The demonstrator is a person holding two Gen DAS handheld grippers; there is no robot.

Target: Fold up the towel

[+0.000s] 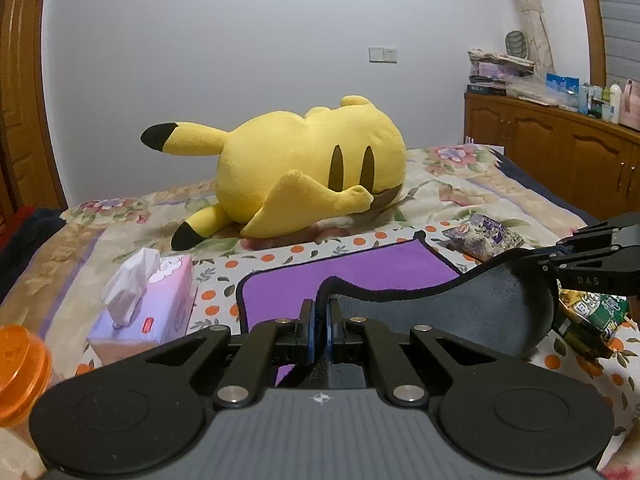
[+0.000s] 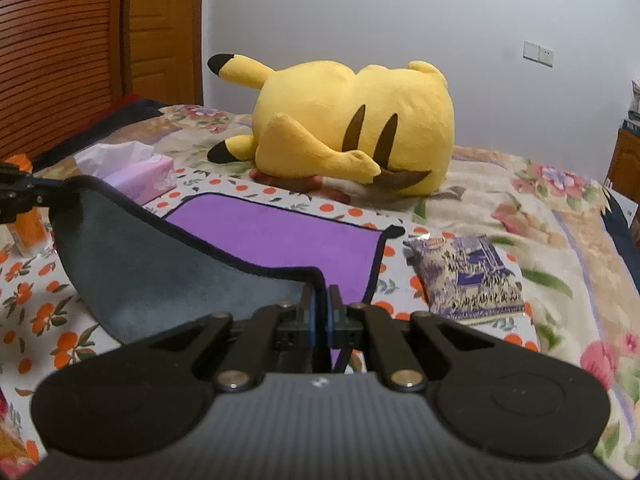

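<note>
The towel [image 1: 360, 276] is purple on top and dark grey underneath, with a black hem. It lies on a white cloth with orange fruit print on the bed. My left gripper [image 1: 321, 312] is shut on the towel's near left corner and holds it raised. My right gripper [image 2: 321, 300] is shut on the near right corner, also raised. The lifted near edge sags between them and shows the grey underside [image 2: 160, 276]. The far half [image 2: 280, 236] lies flat. Each gripper shows in the other's view, the right one [image 1: 560, 258] and the left one [image 2: 28, 192].
A large yellow plush toy [image 1: 312, 168] lies on the bed behind the towel. A tissue box [image 1: 148, 308] and an orange container [image 1: 20, 376] stand left of it. Snack packets [image 2: 468, 276] [image 1: 592, 312] lie to its right. A wooden cabinet [image 1: 560, 148] stands at the far right.
</note>
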